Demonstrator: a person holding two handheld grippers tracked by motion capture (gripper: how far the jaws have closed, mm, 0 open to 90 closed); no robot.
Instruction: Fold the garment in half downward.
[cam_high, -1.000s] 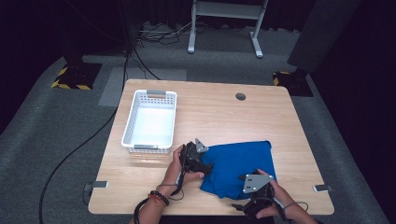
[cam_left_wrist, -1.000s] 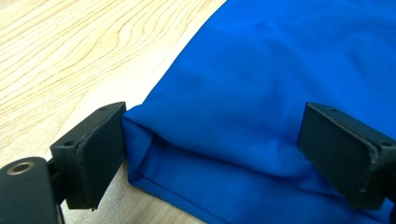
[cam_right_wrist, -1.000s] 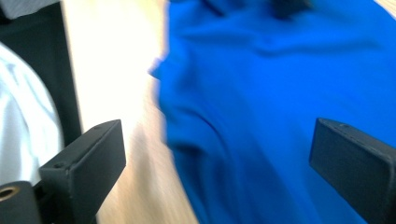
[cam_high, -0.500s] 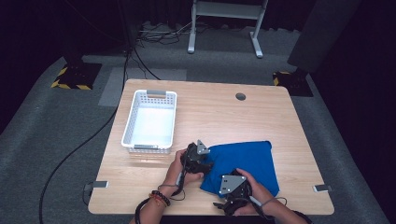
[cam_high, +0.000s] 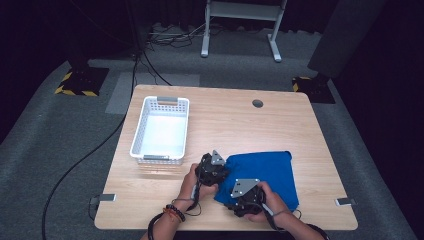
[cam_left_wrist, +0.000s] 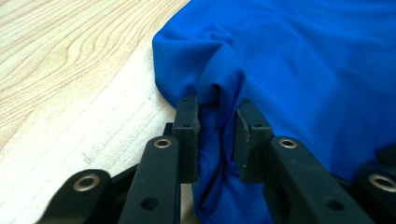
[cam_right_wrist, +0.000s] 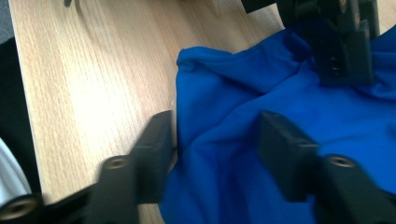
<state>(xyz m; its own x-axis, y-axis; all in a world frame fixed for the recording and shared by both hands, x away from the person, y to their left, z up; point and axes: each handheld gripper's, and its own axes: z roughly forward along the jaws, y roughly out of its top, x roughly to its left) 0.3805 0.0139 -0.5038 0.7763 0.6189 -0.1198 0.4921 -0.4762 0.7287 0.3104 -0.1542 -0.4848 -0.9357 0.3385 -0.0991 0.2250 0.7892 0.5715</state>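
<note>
A blue cloth (cam_high: 270, 170) lies flat on the right front part of the wooden table (cam_high: 250, 120). My left gripper (cam_high: 223, 168) is at the cloth's left edge. In the left gripper view its jaws have just been closing, and the left gripper (cam_left_wrist: 217, 126) now pinches a raised fold of the cloth (cam_left_wrist: 303, 60). My right gripper (cam_high: 229, 198) is at the cloth's near left corner. Its jaws have just been closing too, but the right gripper (cam_right_wrist: 215, 140) still stands apart, with a hump of cloth (cam_right_wrist: 261, 116) between the pads. The left gripper (cam_right_wrist: 341, 46) appears farther off there.
A white plastic basket (cam_high: 161, 159) stands empty on the table's left half, just behind the left hand. A round cable hole (cam_high: 257, 103) is at the back. The table's front edge runs close under both hands, with bare wood (cam_right_wrist: 93, 70) beside the cloth.
The right hand has slid left along the cloth's near edge to its left corner. The left hand has stayed at the cloth's left edge.
</note>
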